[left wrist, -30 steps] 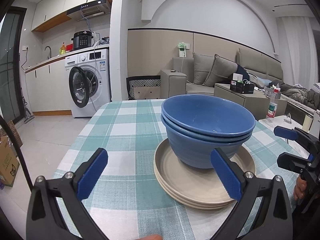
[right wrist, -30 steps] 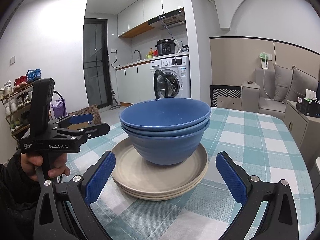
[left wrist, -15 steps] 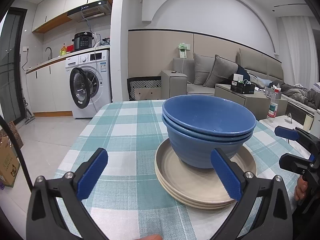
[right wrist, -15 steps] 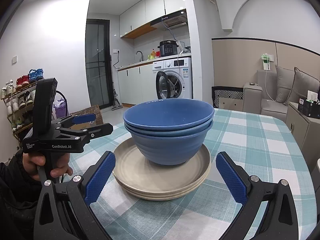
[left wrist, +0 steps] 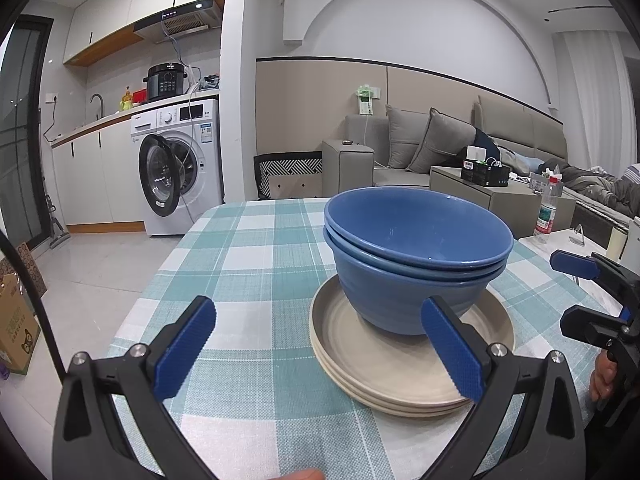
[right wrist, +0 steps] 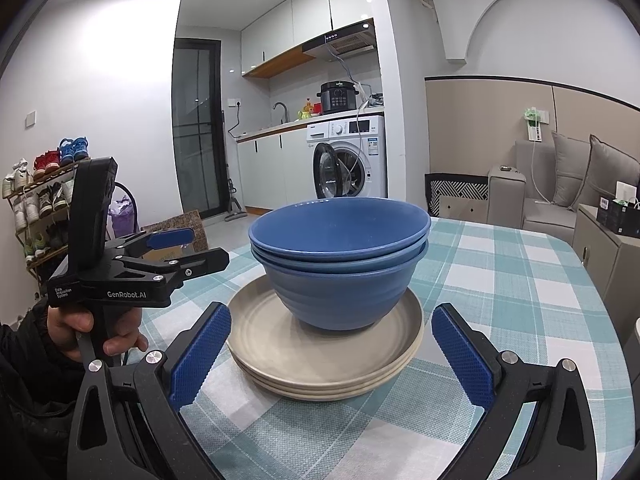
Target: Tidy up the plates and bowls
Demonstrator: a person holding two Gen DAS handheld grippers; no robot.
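Three nested blue bowls stand upright on a stack of three beige plates on a table with a teal checked cloth. My left gripper is open and empty, a little short of the stack, its right finger overlapping the plates in view. My right gripper is open and empty too, its fingers straddling the near edge of the plates without touching. Each gripper shows at the side of the other's view, held by a hand.
A washing machine with its door open stands beyond the table's far left. A sofa and a low side table with a bottle lie to the right. Cardboard boxes sit on the floor at left. A shoe rack stands by the wall.
Both grippers have drawn back and risen very slightly; the stack appears a touch lower and farther in both views. The bowls and plates have not moved.
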